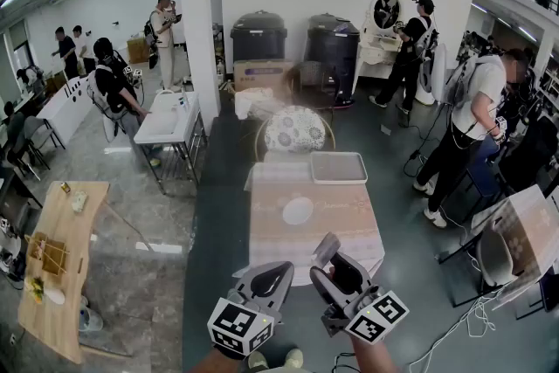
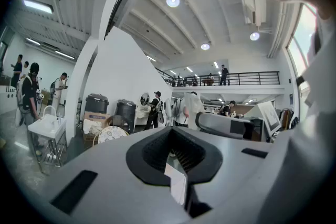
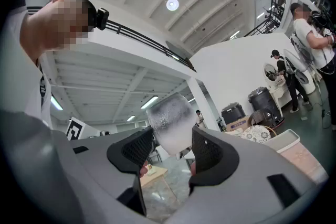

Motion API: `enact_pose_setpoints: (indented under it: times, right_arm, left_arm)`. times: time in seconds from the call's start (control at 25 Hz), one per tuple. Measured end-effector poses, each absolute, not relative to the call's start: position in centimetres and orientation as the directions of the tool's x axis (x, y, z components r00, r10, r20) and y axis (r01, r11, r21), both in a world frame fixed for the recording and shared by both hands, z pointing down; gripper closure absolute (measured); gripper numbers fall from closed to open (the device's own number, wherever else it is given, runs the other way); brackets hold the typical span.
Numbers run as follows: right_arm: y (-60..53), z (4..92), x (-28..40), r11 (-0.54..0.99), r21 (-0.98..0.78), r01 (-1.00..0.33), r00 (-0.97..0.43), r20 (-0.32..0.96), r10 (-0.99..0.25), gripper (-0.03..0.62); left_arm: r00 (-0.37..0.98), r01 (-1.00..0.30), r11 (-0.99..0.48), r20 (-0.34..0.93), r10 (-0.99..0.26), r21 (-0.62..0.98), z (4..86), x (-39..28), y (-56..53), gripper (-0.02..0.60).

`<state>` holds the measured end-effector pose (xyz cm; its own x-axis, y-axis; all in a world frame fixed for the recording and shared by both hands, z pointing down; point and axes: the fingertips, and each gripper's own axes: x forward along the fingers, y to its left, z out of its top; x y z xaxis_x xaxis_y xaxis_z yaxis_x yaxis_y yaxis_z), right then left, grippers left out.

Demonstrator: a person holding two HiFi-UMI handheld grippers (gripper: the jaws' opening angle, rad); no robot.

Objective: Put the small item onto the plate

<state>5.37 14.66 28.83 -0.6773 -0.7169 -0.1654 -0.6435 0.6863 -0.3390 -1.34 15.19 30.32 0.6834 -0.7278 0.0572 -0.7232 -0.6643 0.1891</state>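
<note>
Near the one plate (image 1: 297,210), right gripper (image 1: 331,265) jaws clamp one small item (image 3: 169,122); left gripper (image 1: 283,269) jaws meet, empty.

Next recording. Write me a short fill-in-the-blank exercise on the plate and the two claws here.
The white plate on the table is ____.
The frosted item is clamped in the ____.
The left claw has its jaws ____.
Missing words: empty; right claw; shut.
</note>
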Motion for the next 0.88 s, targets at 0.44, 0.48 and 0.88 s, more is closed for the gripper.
enact_pose_setpoints:
  times: [0.44,0.48,0.88]
  right_arm:
    - [14.8,28.5,6.2,0.702,-0.336,-0.628,-0.692,-0.172,-0.701,0.353]
    - [14.9,28.5,6.2,0.705,-0.34,-0.622,-0.694,-0.176,-0.698,0.353]
    - [15.8,28.4,7.9,0.705,-0.349,-0.617,-0.689,-0.193,-0.699,0.353]
  left_arm:
    - [0.674,-0.733,-0.657,0.06,-0.736,0.176,29.9,-0.4,15.1,0.577]
    - [0.674,-0.734,-0.656,0.06,-0.737,0.175,30.0,-0.3,15.2,0.577]
    - [0.662,-0.744,-0.647,0.062,-0.747,0.166,30.2,0.7,15.6,0.577]
